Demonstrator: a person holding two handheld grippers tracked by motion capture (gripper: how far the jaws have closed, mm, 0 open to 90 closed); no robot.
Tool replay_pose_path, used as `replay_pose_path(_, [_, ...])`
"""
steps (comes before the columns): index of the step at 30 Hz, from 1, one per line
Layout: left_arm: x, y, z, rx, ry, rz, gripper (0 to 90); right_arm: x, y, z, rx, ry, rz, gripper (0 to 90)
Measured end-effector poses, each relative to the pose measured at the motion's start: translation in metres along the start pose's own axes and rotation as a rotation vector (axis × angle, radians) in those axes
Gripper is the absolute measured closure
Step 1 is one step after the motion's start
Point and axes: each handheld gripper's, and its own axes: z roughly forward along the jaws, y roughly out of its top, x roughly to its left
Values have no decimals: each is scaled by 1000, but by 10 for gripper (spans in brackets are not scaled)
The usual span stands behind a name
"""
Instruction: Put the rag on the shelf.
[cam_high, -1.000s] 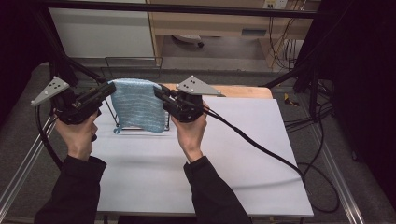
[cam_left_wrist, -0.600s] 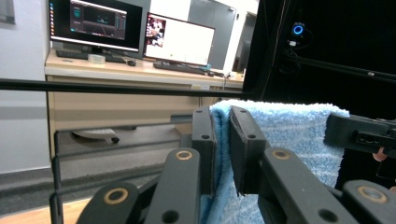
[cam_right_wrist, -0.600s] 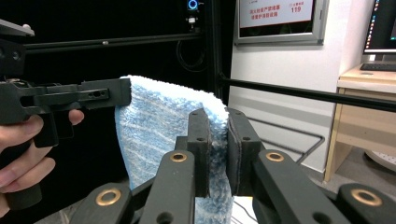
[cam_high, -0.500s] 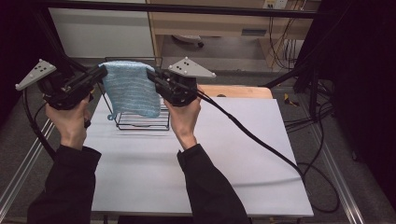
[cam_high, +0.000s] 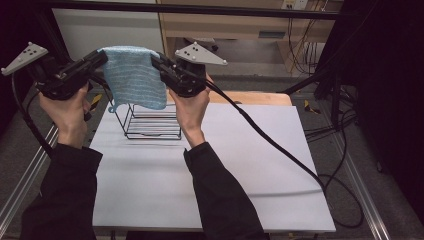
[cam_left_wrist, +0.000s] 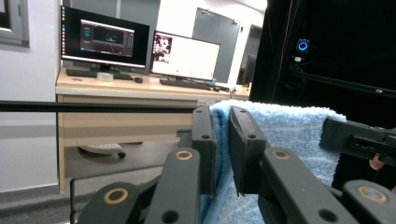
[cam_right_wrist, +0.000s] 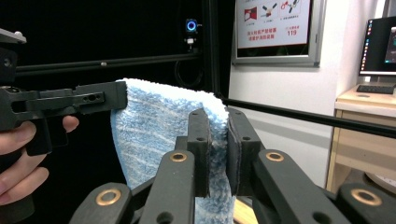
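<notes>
- High view: the blue towel (cam_high: 134, 75) now hangs clear above the wire rack (cam_high: 150, 121), lifted off it; left gripper (cam_high: 95, 61) and right gripper (cam_high: 159, 62) hold its top corners.
- Left gripper view: jaws clamp the towel's edge.
- Right gripper view: jaws pinch the opposite corner; the towel's lower hem is probably free of the rack.

High view overhead, facing forward-down; 2 gripper views close, level, sharing towel (cam_left_wrist: 285, 130).

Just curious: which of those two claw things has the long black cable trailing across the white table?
The right gripper, pinching the blue towel's right corner; its cable crosses the table rightward.
</notes>
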Motion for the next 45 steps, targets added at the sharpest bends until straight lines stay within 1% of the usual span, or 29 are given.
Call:
replay_pose_path(5, [1,12,5,-3,8,16,806,-3,8,6,-13,0,8,820])
replay_pose_path(7, [1,16,8,-1,13,25,806,-4,11,8,-18,-2,4,819])
replay_pose_path(11, [1,22,14,-4,15,27,806,-8,16,12,-26,-11,-5,819])
replay_pose_path(15, [5,26,21,-5,18,26,806,-12,19,17,-29,-16,-1,819])
replay_pose_path(20, [10,29,31,-8,14,19,806,-20,22,23,-36,-25,16,819])
replay_pose_path(22, [11,31,35,-8,17,26,806,-23,23,25,-40,-30,11,820])
replay_pose_path(28, [15,35,47,-9,31,30,806,-30,26,34,-43,-47,12,819])
replay_pose_path(31, [18,38,53,-9,29,33,806,-33,27,37,-52,-53,20,819])
replay_pose_path(34, [21,38,60,-8,29,41,806,-36,27,39,-57,-65,16,819])
replay_pose_path(36, [23,38,64,-8,27,35,806,-37,27,41,-61,-67,22,819])
replay_pose_path(38, [25,38,69,-8,30,43,806,-39,26,43,-61,-75,16,819])
replay_pose_path(39, [26,38,71,-5,28,39,806,-40,26,44,-62,-80,11,819])
replay_pose_path(41, [29,39,74,-9,22,26,806,-41,26,46,-63,-81,15,820])
replay_pose_path(44, [31,40,77,0,26,43,806,-44,26,49,-65,-86,12,820])
replay_pose_path(45, [31,40,77,-2,23,42,806,-45,25,50,-64,-86,15,819])
